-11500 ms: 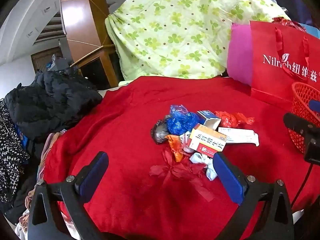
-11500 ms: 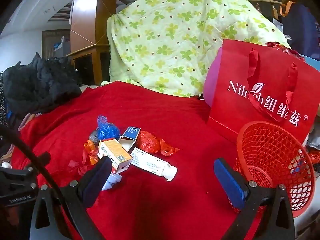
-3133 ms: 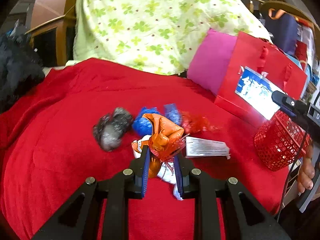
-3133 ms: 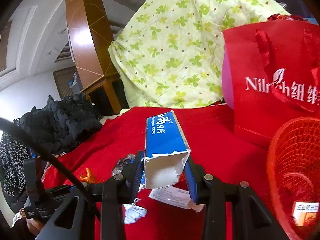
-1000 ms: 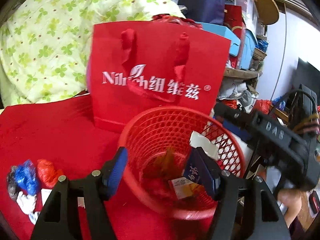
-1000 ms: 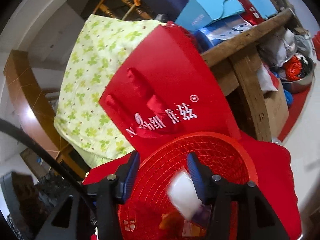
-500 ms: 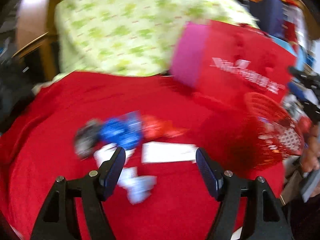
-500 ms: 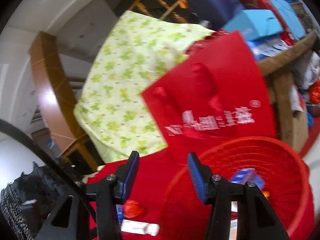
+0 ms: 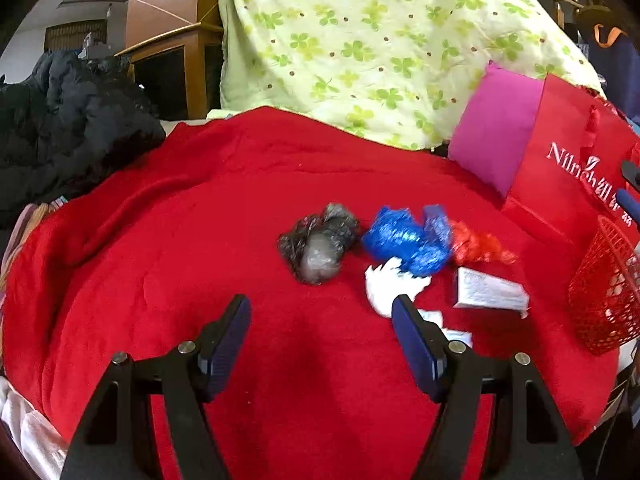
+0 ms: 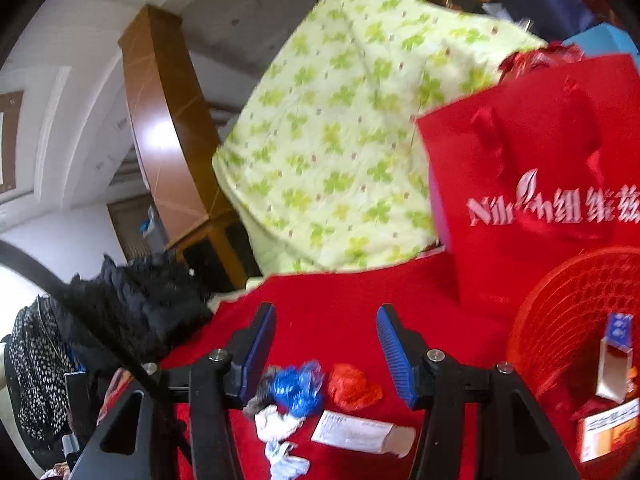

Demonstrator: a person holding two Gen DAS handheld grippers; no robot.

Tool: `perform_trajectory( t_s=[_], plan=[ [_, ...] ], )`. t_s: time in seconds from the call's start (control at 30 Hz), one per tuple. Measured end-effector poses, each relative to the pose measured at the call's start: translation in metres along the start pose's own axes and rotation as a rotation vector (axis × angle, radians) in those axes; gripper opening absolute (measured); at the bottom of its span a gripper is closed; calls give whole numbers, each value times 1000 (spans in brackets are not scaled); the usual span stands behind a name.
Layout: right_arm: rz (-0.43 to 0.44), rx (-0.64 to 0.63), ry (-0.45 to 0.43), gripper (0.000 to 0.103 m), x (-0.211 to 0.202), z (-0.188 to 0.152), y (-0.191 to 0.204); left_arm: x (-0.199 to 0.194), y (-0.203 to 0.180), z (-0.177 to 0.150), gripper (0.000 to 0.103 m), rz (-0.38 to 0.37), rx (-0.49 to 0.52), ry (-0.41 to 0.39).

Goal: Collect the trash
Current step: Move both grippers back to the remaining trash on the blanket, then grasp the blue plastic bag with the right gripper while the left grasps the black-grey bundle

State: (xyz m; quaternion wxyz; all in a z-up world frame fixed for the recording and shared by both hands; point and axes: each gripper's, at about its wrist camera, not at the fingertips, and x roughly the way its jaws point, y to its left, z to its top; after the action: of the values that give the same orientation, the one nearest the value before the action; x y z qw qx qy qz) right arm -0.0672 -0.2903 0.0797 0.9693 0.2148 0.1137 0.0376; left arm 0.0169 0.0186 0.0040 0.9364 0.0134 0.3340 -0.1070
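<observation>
Trash lies on the red blanket (image 9: 200, 220): a grey-black crumpled bag (image 9: 318, 246), a blue crumpled bag (image 9: 408, 238), a red wrapper (image 9: 480, 246), white tissue (image 9: 390, 284) and a white flat box (image 9: 490, 292). My left gripper (image 9: 322, 328) is open and empty, just short of the grey bag. My right gripper (image 10: 326, 340) is open and empty, raised above the pile; the blue bag (image 10: 296, 388), red wrapper (image 10: 352, 386) and white box (image 10: 362, 436) show below it. The red mesh basket (image 10: 568, 320) at the right holds a blue carton (image 10: 614, 356) and an orange box (image 10: 608, 428).
A red paper gift bag (image 9: 576, 176) and a pink cushion (image 9: 496, 140) stand behind the basket (image 9: 604, 300). A green clover-print quilt (image 9: 380, 40) rises at the back. Black clothes (image 9: 60, 120) are piled at the left edge.
Both grippers have let their items fall into the basket and stand open and empty. My left gripper has swung back left over the pile. My right gripper has turned left away from the basket.
</observation>
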Motion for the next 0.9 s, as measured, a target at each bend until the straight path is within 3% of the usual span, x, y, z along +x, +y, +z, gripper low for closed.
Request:
perform_trajectory(
  t_s=[0.37,0.57,0.9],
  plan=[
    [-36,66,149,56,44,-22,-7,31,8,-11,73,5,-40,70],
    [-42,50,243,56,64,-38,-5,42,2,-16,73,17,-7,108],
    [-89,25,353,56,105,-53,-7,60,9,-22,73,-7,-54,143]
  ],
)
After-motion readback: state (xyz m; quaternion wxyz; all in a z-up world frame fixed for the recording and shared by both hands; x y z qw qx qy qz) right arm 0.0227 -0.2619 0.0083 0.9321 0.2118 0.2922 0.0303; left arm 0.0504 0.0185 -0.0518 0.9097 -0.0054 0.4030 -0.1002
